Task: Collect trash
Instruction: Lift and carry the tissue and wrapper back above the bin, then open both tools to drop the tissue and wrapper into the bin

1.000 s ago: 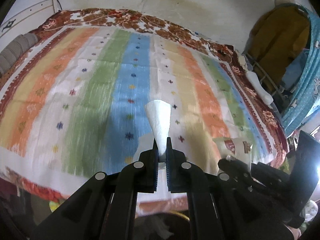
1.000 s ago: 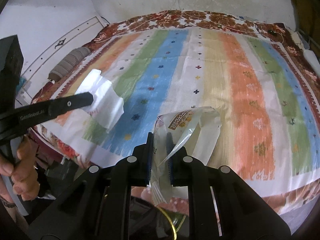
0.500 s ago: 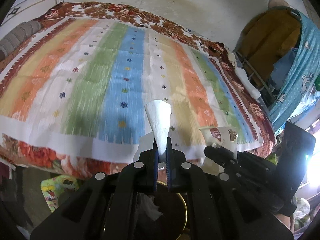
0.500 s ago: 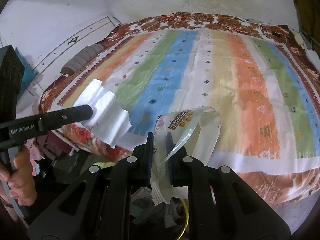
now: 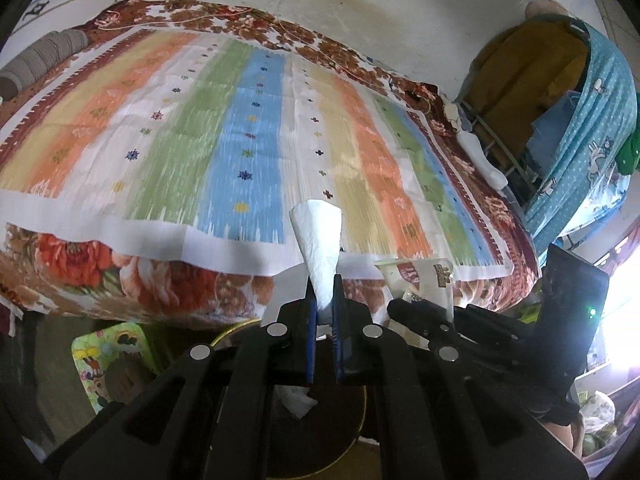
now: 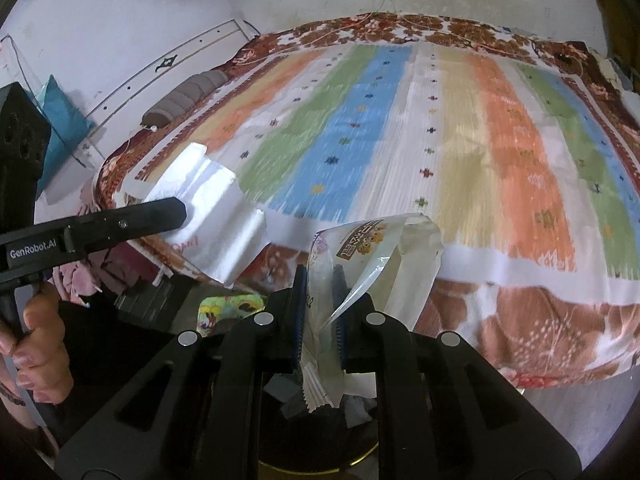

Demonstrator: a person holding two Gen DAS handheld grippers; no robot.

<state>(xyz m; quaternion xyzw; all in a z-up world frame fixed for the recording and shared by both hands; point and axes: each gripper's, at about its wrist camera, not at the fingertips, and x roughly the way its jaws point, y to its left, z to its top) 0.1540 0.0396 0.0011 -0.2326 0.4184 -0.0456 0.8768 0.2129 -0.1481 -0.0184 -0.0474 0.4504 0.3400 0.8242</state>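
My left gripper [image 5: 323, 280] is shut on a white crumpled paper tissue [image 5: 318, 240] that sticks up between its pads. From the right wrist view that same tissue [image 6: 216, 224] hangs at the left, pinched by the left gripper [image 6: 182, 216]. A clear plastic snack wrapper [image 6: 376, 256] with a printed label is clamped in my right gripper [image 6: 320, 276], which is shut on it. In the left wrist view the wrapper [image 5: 424, 278] shows at the right, beside the tissue. Below both grippers sits a dark round bin with a gold rim [image 5: 228, 334], [image 6: 360, 454], with scraps of paper inside.
A bed with a striped multicoloured cover [image 5: 248, 128] and a floral blanket edge [image 6: 540, 320] fills the far side. A cartoon-printed stool or mat [image 5: 104, 356] lies on the floor at the left. A blue curtain [image 5: 592, 128] hangs at the right. A hand [image 6: 36, 332] grips the left handle.
Both grippers have drawn back from over the bed to beyond its front edge, still holding the tissue and wrapper. The bin and the floor have come into view beneath them.
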